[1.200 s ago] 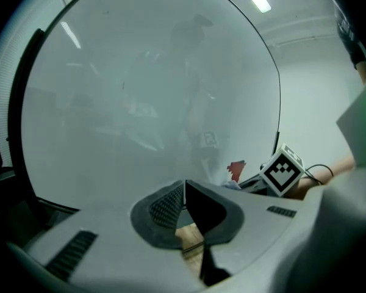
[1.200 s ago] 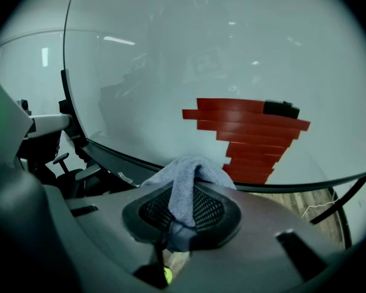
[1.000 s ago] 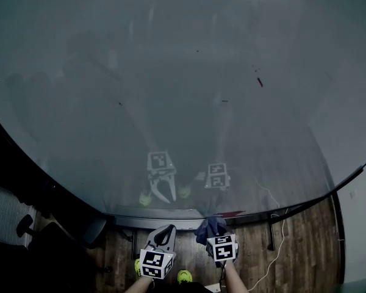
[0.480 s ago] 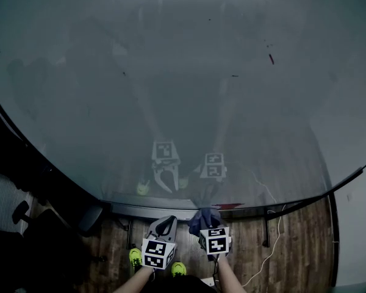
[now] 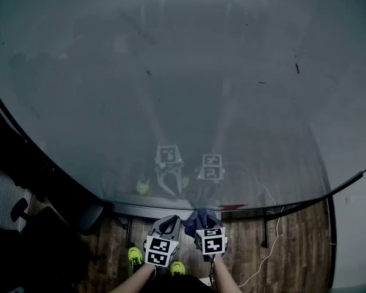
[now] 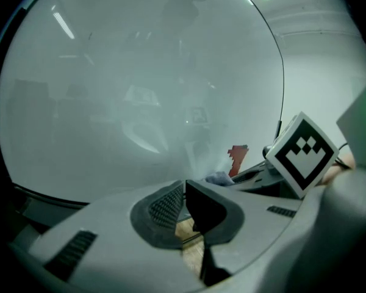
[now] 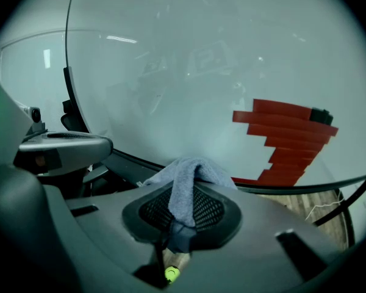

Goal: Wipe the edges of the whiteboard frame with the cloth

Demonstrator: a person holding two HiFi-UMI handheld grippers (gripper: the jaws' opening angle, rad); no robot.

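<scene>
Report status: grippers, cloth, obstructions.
Right gripper shut on cloth. Left gripper shut, empty. Cloth near bottom frame. Nothing in the way.

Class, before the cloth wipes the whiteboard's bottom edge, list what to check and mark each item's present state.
1. Cloth clamped in right gripper: ok.
2. Left gripper shut, holding nothing: ok.
3. Left gripper apart from cloth: ok.
4. Cloth touching the whiteboard frame: cannot tell.
5. White cable on floor away from shoes: ok.
</scene>
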